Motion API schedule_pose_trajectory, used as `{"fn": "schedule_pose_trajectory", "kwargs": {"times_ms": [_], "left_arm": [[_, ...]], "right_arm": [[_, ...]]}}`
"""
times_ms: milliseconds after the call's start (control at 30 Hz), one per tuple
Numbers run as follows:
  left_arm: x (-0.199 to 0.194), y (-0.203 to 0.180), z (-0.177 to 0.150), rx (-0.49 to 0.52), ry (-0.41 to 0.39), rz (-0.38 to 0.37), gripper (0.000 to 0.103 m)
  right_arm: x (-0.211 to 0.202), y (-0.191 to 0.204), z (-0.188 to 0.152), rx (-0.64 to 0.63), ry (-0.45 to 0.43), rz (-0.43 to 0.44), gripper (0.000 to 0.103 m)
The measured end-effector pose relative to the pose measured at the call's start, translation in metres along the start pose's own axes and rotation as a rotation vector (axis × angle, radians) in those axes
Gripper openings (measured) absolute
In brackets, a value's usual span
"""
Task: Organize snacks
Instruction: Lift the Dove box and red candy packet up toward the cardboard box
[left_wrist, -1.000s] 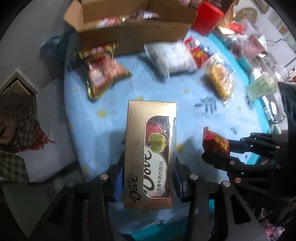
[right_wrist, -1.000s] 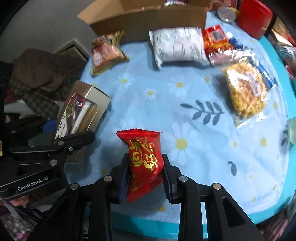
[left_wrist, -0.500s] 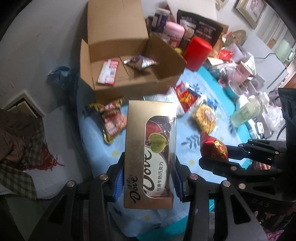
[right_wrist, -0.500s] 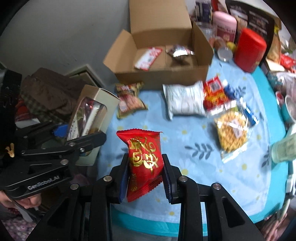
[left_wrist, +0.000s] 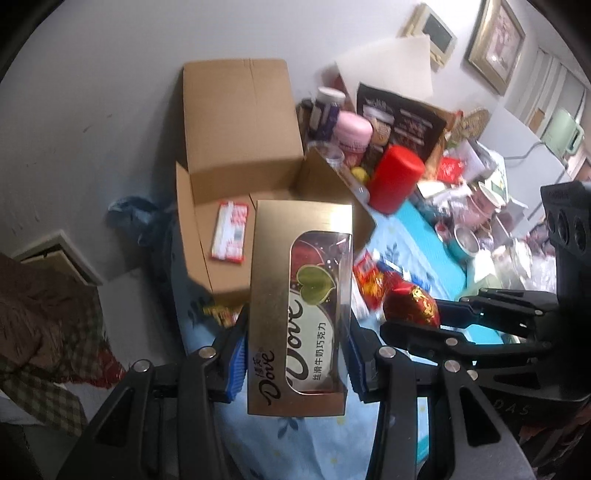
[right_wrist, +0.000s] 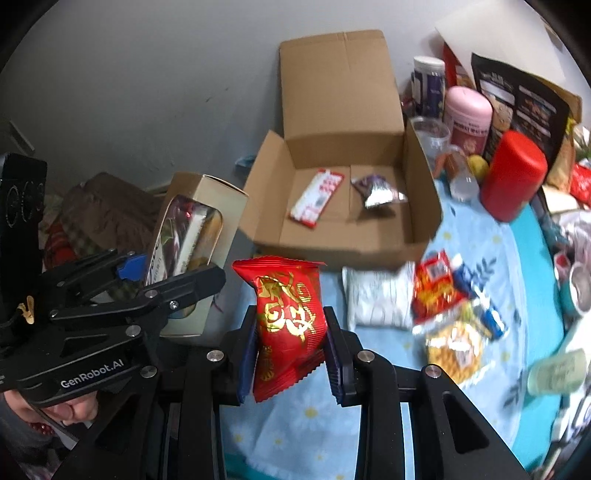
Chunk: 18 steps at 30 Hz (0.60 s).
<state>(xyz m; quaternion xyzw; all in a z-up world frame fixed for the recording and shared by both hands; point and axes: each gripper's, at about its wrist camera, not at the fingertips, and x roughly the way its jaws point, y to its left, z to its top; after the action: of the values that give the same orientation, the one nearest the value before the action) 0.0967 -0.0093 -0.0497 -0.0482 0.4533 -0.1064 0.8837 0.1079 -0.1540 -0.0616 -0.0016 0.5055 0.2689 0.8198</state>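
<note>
My left gripper (left_wrist: 297, 363) is shut on a gold Dove chocolate box (left_wrist: 299, 306) and holds it in the air in front of the open cardboard box (left_wrist: 236, 155). My right gripper (right_wrist: 291, 354) is shut on a red snack packet (right_wrist: 290, 325) with gold print, held above the table's near edge. The cardboard box (right_wrist: 354, 243) holds a red-and-white bar (right_wrist: 317, 197) and a silver-purple packet (right_wrist: 376, 192). The Dove box (right_wrist: 195, 236) also shows at the left in the right wrist view, and the red packet (left_wrist: 412, 308) at the right in the left wrist view.
On the blue daisy tablecloth (right_wrist: 491, 236) lie a white pouch (right_wrist: 376, 301), a red chip bag (right_wrist: 437, 288) and a waffle pack (right_wrist: 456, 345). A red canister (right_wrist: 513, 177), a pink jar (right_wrist: 467, 114) and other clutter stand at the back right. A plaid cloth (left_wrist: 40, 317) lies left.
Both grippers have risen and drawn back from the table, each still holding its snack. The cardboard box's inside has come into view and the table looks further below.
</note>
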Motion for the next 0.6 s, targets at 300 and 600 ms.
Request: {"fn": "schedule_pose_trajectory", "kwargs": {"times_ms": [300,600], "left_arm": [[0.033,0.015,0.054,-0.009,-0.018,0.035,0.044],[0.088,0.029,0.106,0.026,-0.005,0.077,0.044]], "right_arm": [[0.017,-0.022,0.067,-0.009,-0.062,-0.008,0.032],[0.055,-0.063,0.121,-0.01,-0.079,-0.04,0.032]]}}
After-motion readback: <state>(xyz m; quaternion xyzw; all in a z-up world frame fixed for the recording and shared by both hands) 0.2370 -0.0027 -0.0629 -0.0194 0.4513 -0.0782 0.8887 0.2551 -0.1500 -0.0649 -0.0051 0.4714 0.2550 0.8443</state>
